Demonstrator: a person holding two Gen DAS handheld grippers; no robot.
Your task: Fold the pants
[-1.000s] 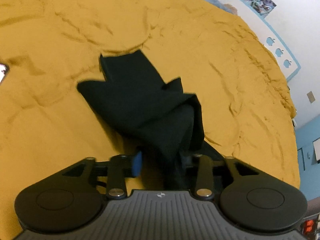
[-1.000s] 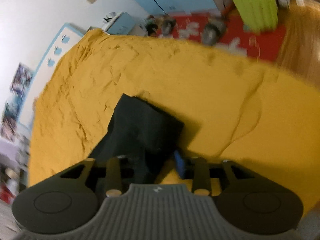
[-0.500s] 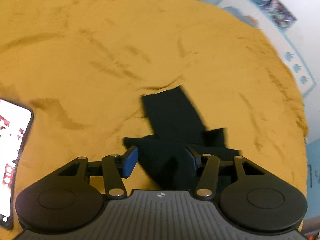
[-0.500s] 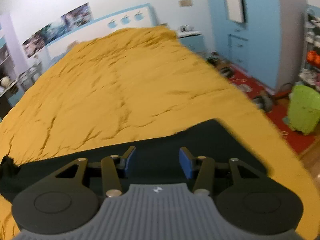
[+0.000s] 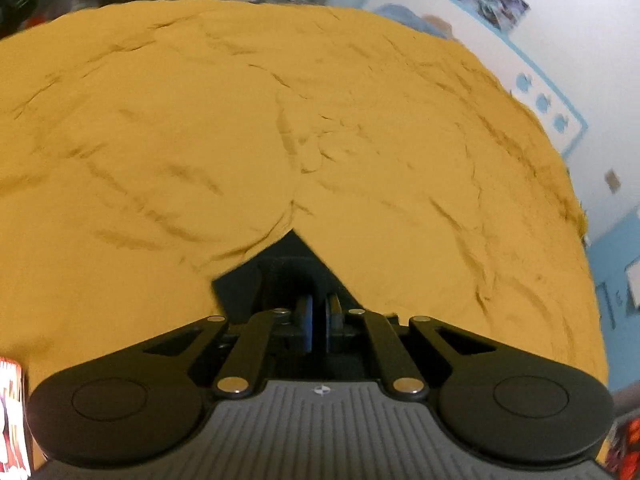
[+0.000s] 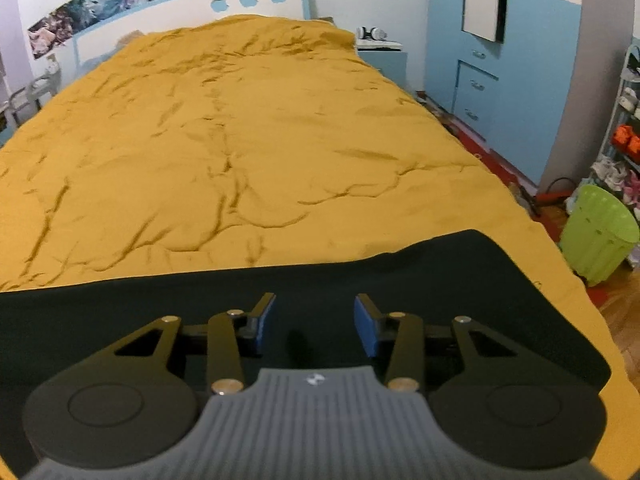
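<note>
We are holding our left gripper (image 5: pixel 319 322) low over the mustard-yellow bedspread (image 5: pixel 280 120), its two blue pads (image 5: pixel 306 320) drawn almost together with only a thin slit between them. We are seeing dark cloth of the black pants (image 5: pixel 292 268) bunched right around those pads, a pointed corner of it sticking out ahead onto the bedspread, so we are taking the left jaws as clenched on the pants, though the fabric inside the slit itself is too dark to make out. At the left edge of that view a lit phone screen (image 5: pixel 12 412) is showing.

Our right gripper (image 6: pixel 315 322) is hovering above the pants (image 6: pixel 400 280) with its blue pads (image 6: pixel 365 330) spread well apart and nothing between them; the jaws are released. In the right wrist view the pants are lying flat as a broad black band across the near end of the bedspread (image 6: pixel 240 140), running from the left edge of the picture to a rounded end near the bed's right side. Beyond the bed we are seeing a green laundry basket (image 6: pixel 596 236) standing on the floor beside a blue cabinet (image 6: pixel 500 80), well apart from the pants
</note>
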